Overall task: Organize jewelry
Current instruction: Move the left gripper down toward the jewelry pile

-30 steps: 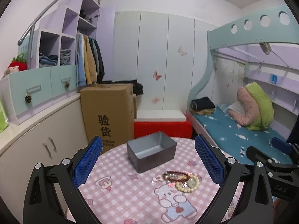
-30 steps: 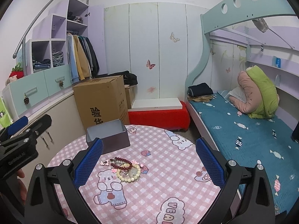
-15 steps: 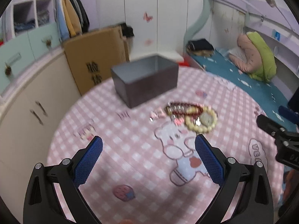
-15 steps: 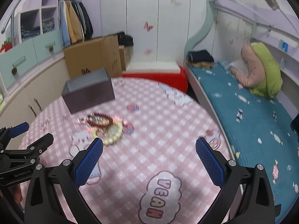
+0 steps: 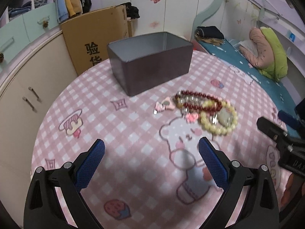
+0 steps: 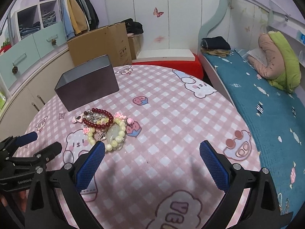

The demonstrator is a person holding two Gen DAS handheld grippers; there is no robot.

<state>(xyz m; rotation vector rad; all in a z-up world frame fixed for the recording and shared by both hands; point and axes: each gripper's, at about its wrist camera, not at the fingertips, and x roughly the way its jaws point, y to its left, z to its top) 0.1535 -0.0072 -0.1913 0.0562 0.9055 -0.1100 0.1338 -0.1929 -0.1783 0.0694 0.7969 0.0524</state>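
A round table covered by a pink checked tablecloth (image 6: 171, 126) with cartoon prints is seen from both wrist cameras. The left gripper (image 5: 151, 162) is held above the near part of the cloth, its blue-padded fingers spread wide with nothing between them. The right gripper (image 6: 152, 162) is likewise held wide apart and empty above the near right part of the table.

A small heap of jewelry is found near the middle of the table: a dark red bead bracelet (image 6: 99, 118) is laid partly over a pale yellow bead bracelet (image 6: 114, 135) with a pale green stone inside its loop, and small pink charms (image 6: 77, 119) are scattered just beside them. In the left wrist view the heap is blurred.

Farther back and to the left, close to the heap but not touching it, a grey rectangular box (image 5: 150, 61) stands open-topped; nothing can be seen inside it. A cardboard carton (image 6: 103, 42) is seen beyond the table, and a bed with a blue sheet (image 6: 266, 103) on the right.
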